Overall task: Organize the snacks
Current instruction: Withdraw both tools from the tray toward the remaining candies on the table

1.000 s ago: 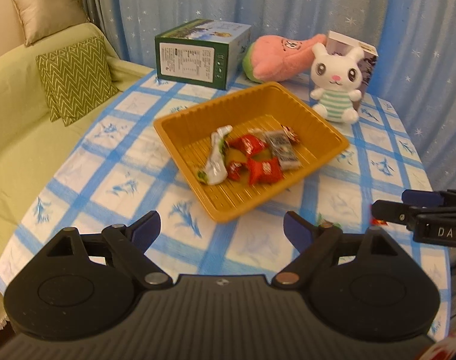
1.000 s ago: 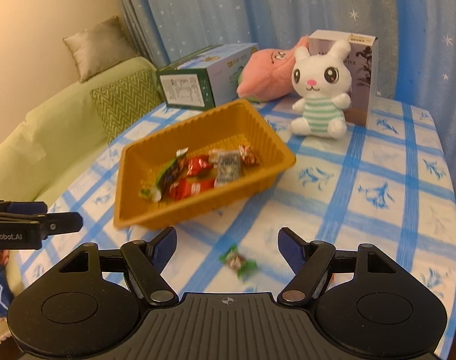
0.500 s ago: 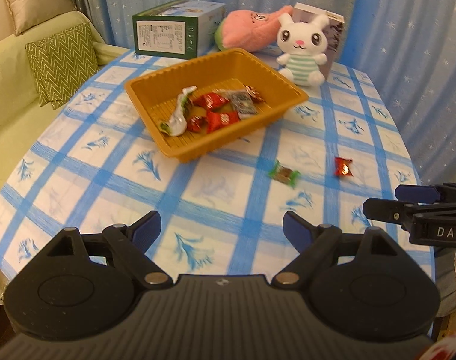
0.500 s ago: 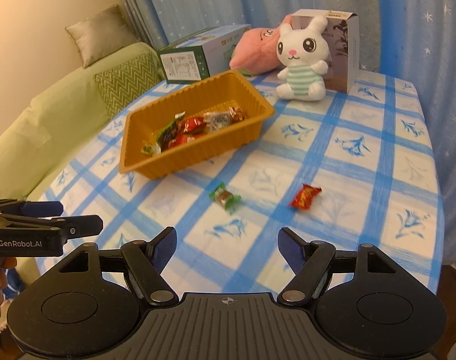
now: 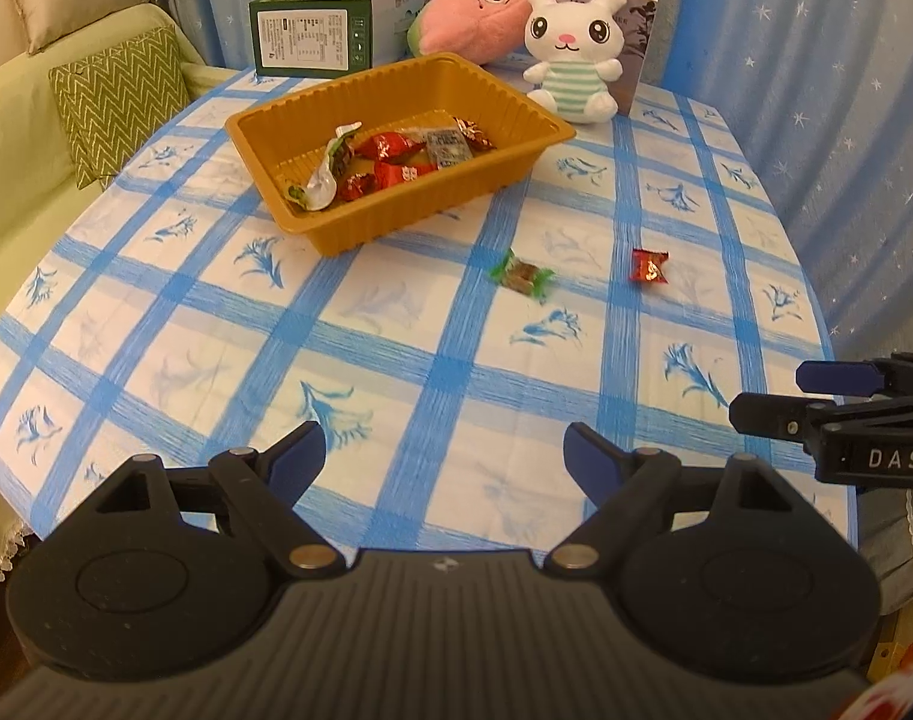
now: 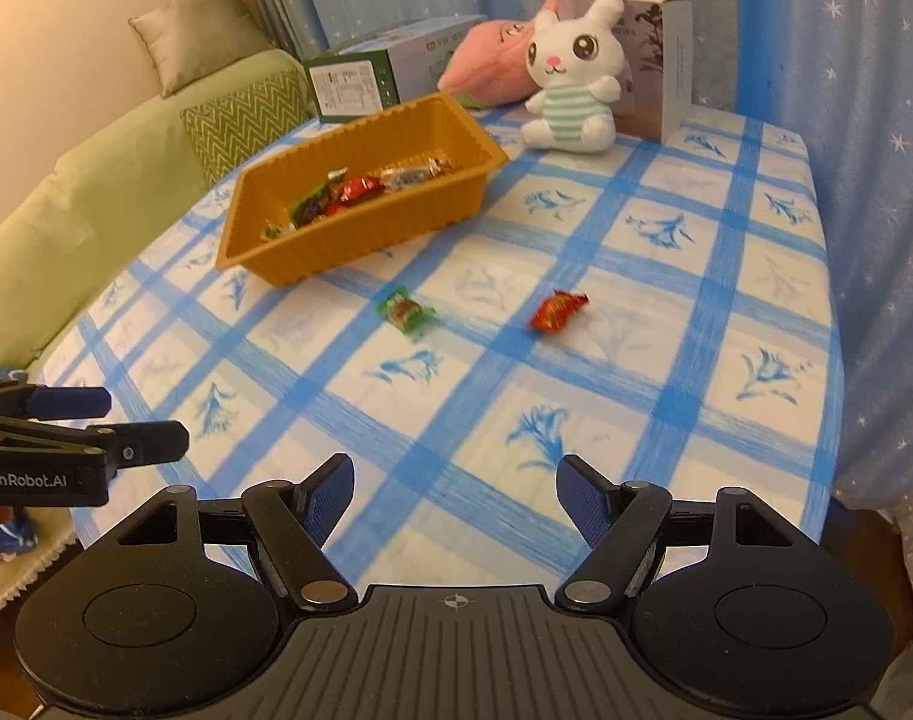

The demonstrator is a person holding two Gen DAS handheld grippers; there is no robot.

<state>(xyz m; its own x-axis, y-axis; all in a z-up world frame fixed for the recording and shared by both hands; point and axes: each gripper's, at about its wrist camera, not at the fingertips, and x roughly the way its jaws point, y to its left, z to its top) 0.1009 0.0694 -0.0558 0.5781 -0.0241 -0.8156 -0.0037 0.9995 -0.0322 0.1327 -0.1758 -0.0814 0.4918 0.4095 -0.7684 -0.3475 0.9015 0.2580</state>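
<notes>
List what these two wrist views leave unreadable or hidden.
- Small print on the green-and-white cardboard box: too small in both views.
- Pink plush toy: partly hidden behind the white plush rabbit, right wrist view.
- Wrapped snacks in the orange plastic tray: partly hidden by its near wall, right wrist view.
- Right gripper: cut off by the edge, left wrist view.

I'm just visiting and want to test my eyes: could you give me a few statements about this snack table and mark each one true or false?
1. Two wrapped candies lie on the tablecloth outside the orange tray: a green-wrapped candy and a red-wrapped candy. True.
2. The tray is empty. False: it holds several wrapped snacks.
3. The right gripper holds a candy. False: its jaws are open and empty.
4. The white plush rabbit sits behind the tray. True.
5. The left gripper is open. True.
</notes>
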